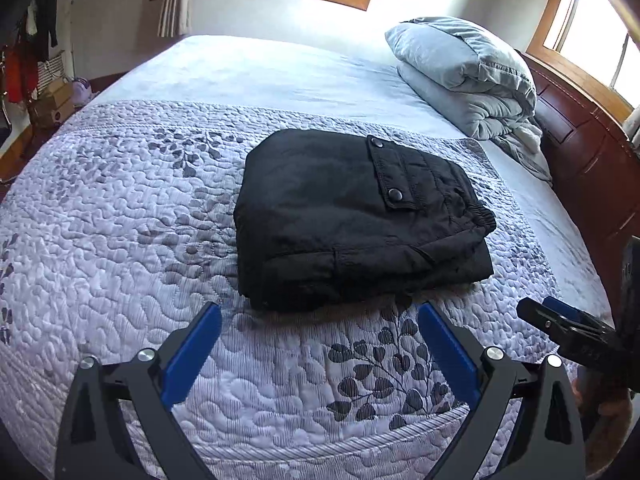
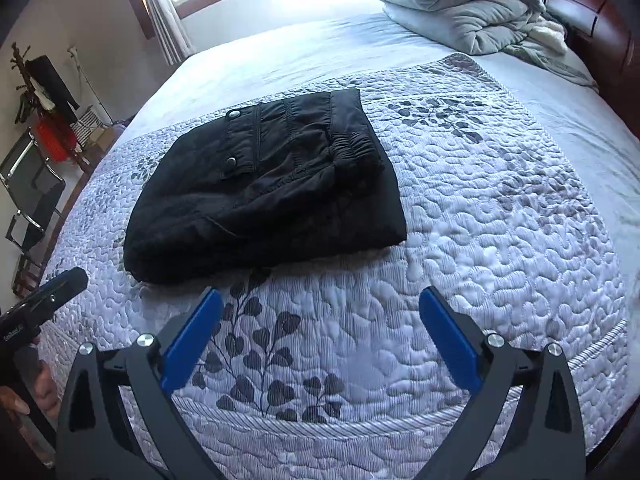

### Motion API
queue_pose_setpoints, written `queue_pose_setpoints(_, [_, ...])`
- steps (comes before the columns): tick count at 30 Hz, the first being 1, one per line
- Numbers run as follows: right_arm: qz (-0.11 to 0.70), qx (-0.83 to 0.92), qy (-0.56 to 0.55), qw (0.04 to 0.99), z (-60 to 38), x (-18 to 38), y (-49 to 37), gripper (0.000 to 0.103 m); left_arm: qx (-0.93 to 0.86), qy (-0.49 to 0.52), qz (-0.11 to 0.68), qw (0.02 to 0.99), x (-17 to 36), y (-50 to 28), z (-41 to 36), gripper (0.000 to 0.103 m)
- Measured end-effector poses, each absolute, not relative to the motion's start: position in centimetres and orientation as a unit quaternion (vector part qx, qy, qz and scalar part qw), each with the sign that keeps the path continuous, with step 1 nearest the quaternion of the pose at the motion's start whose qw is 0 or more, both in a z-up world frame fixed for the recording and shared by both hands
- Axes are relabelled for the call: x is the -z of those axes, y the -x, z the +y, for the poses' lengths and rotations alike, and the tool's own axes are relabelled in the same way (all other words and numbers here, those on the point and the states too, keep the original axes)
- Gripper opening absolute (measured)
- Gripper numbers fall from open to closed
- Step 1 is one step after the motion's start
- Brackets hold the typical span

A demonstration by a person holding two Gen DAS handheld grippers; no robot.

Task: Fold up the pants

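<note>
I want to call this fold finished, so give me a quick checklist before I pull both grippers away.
1. Pants folded into one compact bundle: ok.
2. Left gripper open, nothing between its pads: ok.
3. Right gripper open, nothing between its pads: ok.
4. Both grippers clear of the pants, no fabric caught: ok.
5. Bundle lies fully on the quilt, away from the bed's edge: ok.
6. Layers underneath lie flat: cannot tell, hidden by the top layer.

Black pants [image 1: 352,216], folded into a compact stack on quilt [image 1: 120,240]
</note>
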State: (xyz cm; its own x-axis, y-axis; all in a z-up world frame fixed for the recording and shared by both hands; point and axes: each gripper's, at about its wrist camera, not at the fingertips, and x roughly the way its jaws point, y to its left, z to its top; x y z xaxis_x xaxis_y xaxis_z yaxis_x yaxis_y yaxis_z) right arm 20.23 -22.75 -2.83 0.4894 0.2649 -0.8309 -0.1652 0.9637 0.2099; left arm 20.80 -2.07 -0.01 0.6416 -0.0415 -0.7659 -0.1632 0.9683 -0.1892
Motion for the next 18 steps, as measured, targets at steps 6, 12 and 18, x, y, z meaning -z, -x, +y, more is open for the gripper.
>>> queue_pose_setpoints(6, [0.490,-0.122,-0.051,0.862,-22.7,1.7,-18.9,0.099,-0.036,0.099,0.421,0.901,-1.5,-19.4,-3.4,0.099])
queue_pose_setpoints(12, [0.482,-0.109,-0.032,0.869,-22.4,0.6,-18.1,0.099,-0.033,0.073,0.420,0.904,-2.4,-18.6,-4.6,0.099])
queue_pose_setpoints(18, [0.484,-0.105,-0.029,0.868,-22.4,0.7,-18.0,0.100,-0.036,0.063,0.417,0.906,-2.9,-18.2,-4.7,0.099])
